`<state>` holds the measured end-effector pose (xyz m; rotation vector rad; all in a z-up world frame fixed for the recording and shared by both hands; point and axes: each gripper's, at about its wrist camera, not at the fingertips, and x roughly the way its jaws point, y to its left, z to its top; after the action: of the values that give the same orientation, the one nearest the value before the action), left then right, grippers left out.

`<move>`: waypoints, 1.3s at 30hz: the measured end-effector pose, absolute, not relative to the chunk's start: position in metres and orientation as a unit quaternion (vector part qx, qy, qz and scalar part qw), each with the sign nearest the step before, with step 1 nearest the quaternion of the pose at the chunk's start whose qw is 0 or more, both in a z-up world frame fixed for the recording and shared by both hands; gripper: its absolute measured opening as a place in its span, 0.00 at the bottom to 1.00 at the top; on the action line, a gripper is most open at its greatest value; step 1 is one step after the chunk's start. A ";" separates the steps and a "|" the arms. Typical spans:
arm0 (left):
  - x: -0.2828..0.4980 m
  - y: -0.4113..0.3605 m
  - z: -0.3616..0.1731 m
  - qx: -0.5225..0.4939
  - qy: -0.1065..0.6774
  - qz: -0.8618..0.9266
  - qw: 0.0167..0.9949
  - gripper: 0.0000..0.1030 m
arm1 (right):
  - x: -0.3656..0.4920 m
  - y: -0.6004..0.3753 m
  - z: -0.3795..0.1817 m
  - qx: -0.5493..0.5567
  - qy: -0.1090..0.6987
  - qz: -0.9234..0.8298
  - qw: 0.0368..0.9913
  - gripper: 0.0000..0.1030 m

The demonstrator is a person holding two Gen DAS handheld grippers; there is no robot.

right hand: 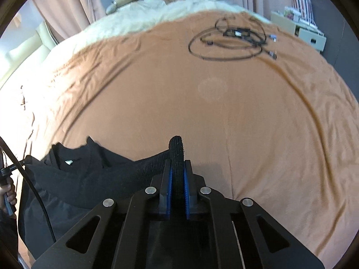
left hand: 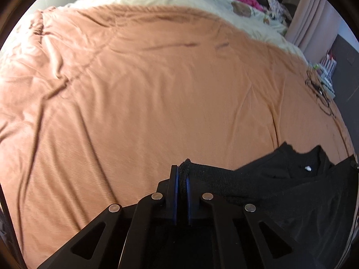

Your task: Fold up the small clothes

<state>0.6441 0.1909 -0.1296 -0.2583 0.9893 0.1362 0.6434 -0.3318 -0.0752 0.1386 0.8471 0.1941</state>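
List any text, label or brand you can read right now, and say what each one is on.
None is readable.
White tag inside the collar of the black garment: too small to read.
Small print on the black handle at the left edge of the right wrist view: blurred.
Striped boxes on the shelf: too blurred.

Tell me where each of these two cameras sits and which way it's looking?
Left wrist: rides the left claw, looking down across the orange bedspread; claw shut on the black garment.
Right wrist: rides the right claw, same direction; a hand shows far left.
Shared: garment, bedspread, black cables.
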 end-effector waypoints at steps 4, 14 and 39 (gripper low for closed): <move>0.645 0.201 -0.122 -0.136 0.460 0.079 0.874 0.06 | 0.632 -0.330 -0.071 0.067 0.394 0.084 0.913 0.04; 0.661 0.203 -0.144 -0.126 0.507 0.105 0.846 0.12 | 0.654 -0.335 -0.094 0.084 0.438 0.028 0.895 0.06; 0.498 0.205 -0.098 -0.157 0.499 0.081 0.848 0.45 | 0.505 -0.314 -0.047 0.039 0.432 0.116 0.894 0.70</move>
<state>0.4984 0.2046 -0.0976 -0.3313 1.0511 0.1717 0.5047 -0.3138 -0.0472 0.0802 0.8956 0.2412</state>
